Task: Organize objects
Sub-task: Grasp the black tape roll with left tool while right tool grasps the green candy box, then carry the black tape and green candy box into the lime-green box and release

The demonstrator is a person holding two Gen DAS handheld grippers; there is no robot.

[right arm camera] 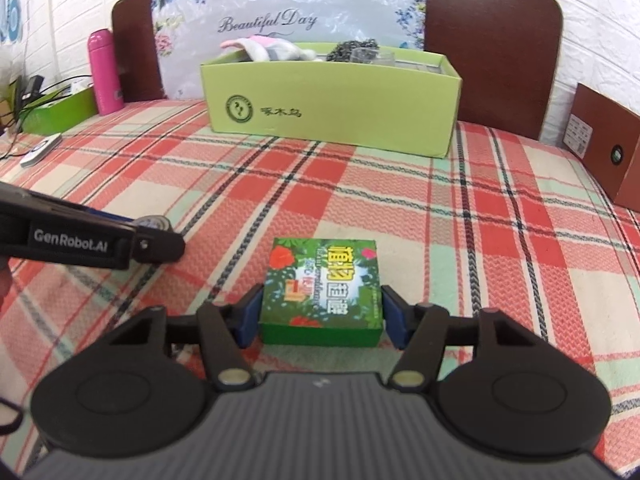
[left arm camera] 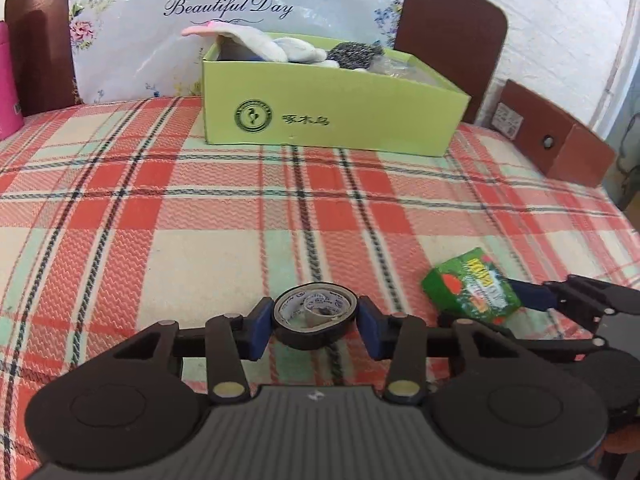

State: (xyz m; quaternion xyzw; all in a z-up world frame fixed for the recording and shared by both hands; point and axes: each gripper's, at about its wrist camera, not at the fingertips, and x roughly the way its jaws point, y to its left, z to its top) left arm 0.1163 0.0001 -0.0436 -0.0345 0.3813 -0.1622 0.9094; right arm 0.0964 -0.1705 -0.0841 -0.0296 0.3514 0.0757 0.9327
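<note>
My left gripper [left arm camera: 315, 322] is shut on a black tape roll [left arm camera: 314, 316], held just above the plaid bedspread [left arm camera: 160, 220]. My right gripper [right arm camera: 322, 310] is shut on a small green box [right arm camera: 322, 292] with flower print and yellow characters; its blue pads press both sides. That box also shows in the left wrist view [left arm camera: 472, 288], low right, with the right gripper behind it. A lime-green open shoebox [left arm camera: 332, 104] stands at the far side holding socks and other items; it also shows in the right wrist view [right arm camera: 332, 96]. The left gripper body [right arm camera: 84, 240] crosses the right view's left edge.
A pink bottle [right arm camera: 104, 72] and a green carton [right arm camera: 60, 108] with cables stand far left. A white remote [right arm camera: 40, 150] lies near them. A brown box [right arm camera: 604, 148] stands at the right. A floral bag [right arm camera: 288, 20] and the headboard [right arm camera: 492, 48] back the shoebox.
</note>
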